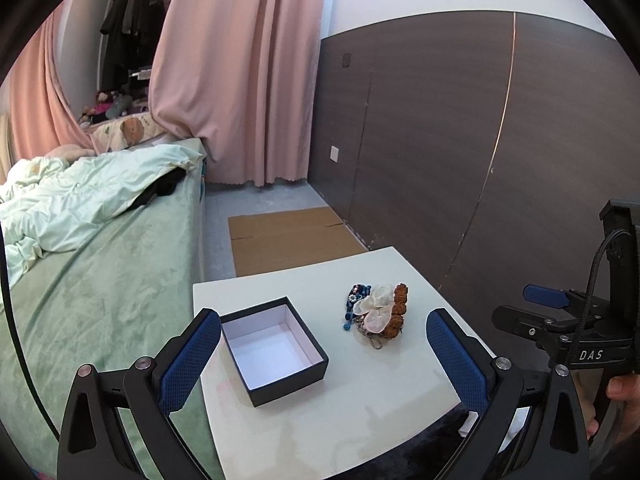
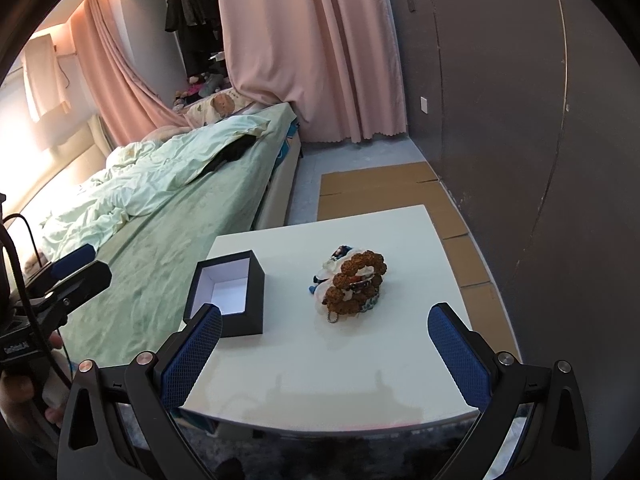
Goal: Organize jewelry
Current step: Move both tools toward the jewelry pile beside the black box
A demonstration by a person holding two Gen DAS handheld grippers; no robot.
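A black box (image 1: 276,350) (image 2: 228,294) with a white inside stands open and empty on the white table (image 1: 352,412) (image 2: 332,372). To its right lies a jewelry pile (image 1: 376,312) (image 2: 354,282): a brown beaded bracelet, pale shell pieces, blue beads and a metal chain. My left gripper (image 1: 324,356) hovers open above the table's near side, the box and pile framed between its fingers. My right gripper (image 2: 326,352) is open too, short of the pile, nothing held. Each gripper shows at the edge of the other's view, in a hand.
A bed (image 1: 100,280) (image 2: 168,216) with green bedding runs along the table's left side. Flattened cardboard (image 1: 292,236) (image 2: 380,188) lies on the floor behind the table. A dark panelled wall (image 1: 460,140) stands to the right, pink curtains (image 1: 240,72) at the back.
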